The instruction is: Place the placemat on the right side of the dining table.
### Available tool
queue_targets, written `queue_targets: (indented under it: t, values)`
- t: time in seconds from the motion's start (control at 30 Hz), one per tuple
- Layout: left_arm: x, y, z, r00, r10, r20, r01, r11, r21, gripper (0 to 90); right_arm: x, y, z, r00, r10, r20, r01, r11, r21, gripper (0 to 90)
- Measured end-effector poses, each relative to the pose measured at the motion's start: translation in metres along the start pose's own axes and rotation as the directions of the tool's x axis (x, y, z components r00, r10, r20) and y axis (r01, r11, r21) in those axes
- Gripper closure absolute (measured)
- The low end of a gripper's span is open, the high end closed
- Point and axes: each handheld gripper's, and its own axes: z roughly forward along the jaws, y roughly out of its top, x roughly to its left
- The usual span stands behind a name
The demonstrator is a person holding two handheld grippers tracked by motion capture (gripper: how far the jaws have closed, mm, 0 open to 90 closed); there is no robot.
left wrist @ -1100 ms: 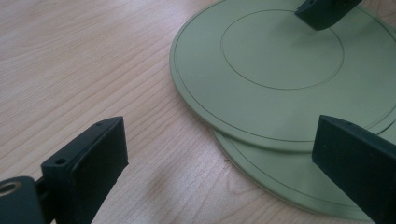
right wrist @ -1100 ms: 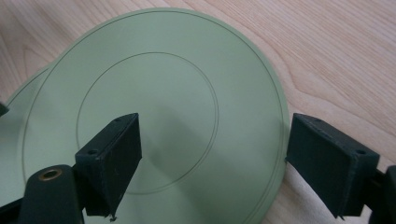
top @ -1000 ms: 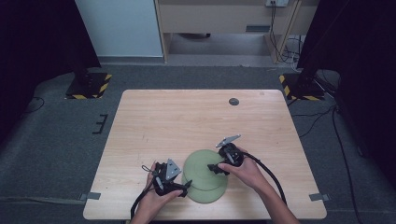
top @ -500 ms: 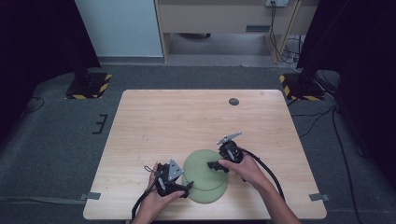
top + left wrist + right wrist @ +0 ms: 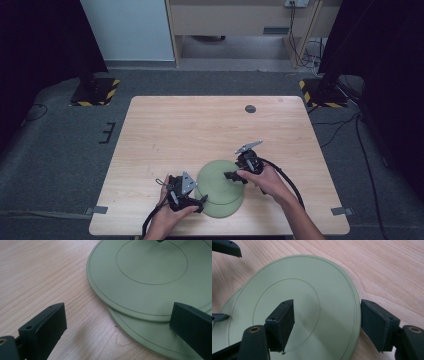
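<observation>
My left gripper (image 5: 200, 200) sits open at the near-left rim of the two stacked plates (image 5: 218, 187) — near the table's (image 5: 190, 130) front edge. My right gripper (image 5: 233, 176) gapes too — one jaw over the top plate (image 5: 312, 305), the other outside its rim.

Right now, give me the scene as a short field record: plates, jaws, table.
plates: two green discs, top plate offset over bottom plate
left gripper: jaws open, straddling the near-left edge of the stack
right gripper: jaws open, one over the top plate, one outside its rim
table: light wood; small dark disc near far edge
</observation>
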Motion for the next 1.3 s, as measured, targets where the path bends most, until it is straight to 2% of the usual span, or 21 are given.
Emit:
queue_targets:
  t: [0.13, 0.27, 0.43, 0.53, 0.63, 0.77, 0.83, 1.0, 1.3]
  values:
    - [-0.001, 0.000, 0.000, 1.0000, -0.001, -0.007, 0.001, 1.0000, -0.002, 0.3, 0.002, 0.001, -0.007, 1.0000, -0.006, 0.002, 0.006, 1.000, -0.021, 31.9]
    - [-0.001, 0.000, 0.000, 1.0000, -0.003, -0.008, 0.003, 1.0000, -0.001, 0.2, 0.003, 0.004, -0.018, 0.9999, -0.010, -0.009, 0.010, 0.999, -0.049, 39.1]
    - [-0.001, 0.001, 0.000, 0.9999, -0.003, -0.009, 0.003, 1.0000, 0.000, 0.1, 0.008, 0.010, -0.027, 0.9985, -0.027, -0.047, 0.024, 0.997, -0.077, 49.5]
    - [-0.001, 0.001, 0.000, 1.0000, -0.004, -0.009, 0.004, 1.0000, 0.000, 0.1, 0.012, 0.010, -0.027, 0.9968, -0.050, -0.062, 0.047, 0.997, -0.057, 54.9]
    - [-0.001, 0.000, 0.000, 0.9999, -0.003, -0.010, 0.003, 1.0000, 0.000, 0.1, 0.017, 0.009, -0.023, 0.9959, -0.080, -0.042, 0.079, 0.996, -0.030, 61.1]
    - [-0.001, 0.000, 0.000, 0.9999, -0.002, -0.011, 0.002, 1.0000, 0.000, 0.2, 0.014, 0.010, -0.023, 0.9966, -0.080, -0.019, 0.079, 0.996, -0.035, 75.3]
    - [-0.001, 0.000, 0.000, 1.0000, -0.004, -0.009, 0.004, 1.0000, -0.001, 0.1, 0.013, 0.010, -0.023, 0.9966, -0.081, -0.008, 0.081, 0.996, -0.030, 79.2]
    - [-0.001, 0.000, 0.000, 0.9999, -0.005, -0.009, 0.005, 1.0000, -0.001, 0.2, 0.013, 0.009, -0.023, 0.9977, -0.068, 0.005, 0.068, 0.997, -0.020, 83.9]
    - [-0.001, 0.000, 0.000, 1.0000, -0.003, -0.009, 0.003, 1.0000, -0.001, 0.3, 0.013, 0.010, -0.024, 0.9987, -0.051, 0.005, 0.051, 0.999, -0.013, 85.4]
